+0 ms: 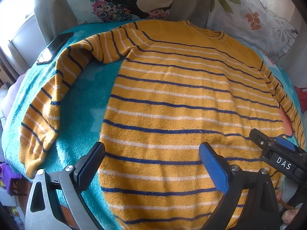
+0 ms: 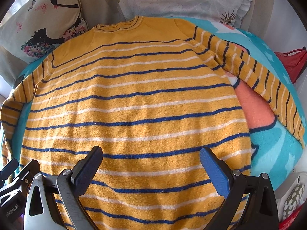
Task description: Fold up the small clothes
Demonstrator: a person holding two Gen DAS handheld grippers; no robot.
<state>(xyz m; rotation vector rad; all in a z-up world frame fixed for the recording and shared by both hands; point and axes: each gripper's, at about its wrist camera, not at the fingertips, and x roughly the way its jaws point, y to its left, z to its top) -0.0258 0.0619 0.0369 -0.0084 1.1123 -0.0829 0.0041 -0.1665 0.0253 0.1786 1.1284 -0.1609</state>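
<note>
Fluffy teal blanket (image 1: pixel 82 99) grips the striped sweater (image 1: pixel 182 99), which lies flat, collar far. Your left gripper (image 1: pixel 151 164) and right gripper (image 2: pixel 150 164) hover spread and empty; pinch deep and you may drag blanket along.

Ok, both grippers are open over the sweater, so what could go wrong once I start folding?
The black phone lies on the teal fleece blanket beside the bunched sleeve; dragging that sleeve could shove it off. The yellow striped knit sweater sits on fleece, so a low pinch by the left gripper or right gripper may grab the blanket too.
</note>
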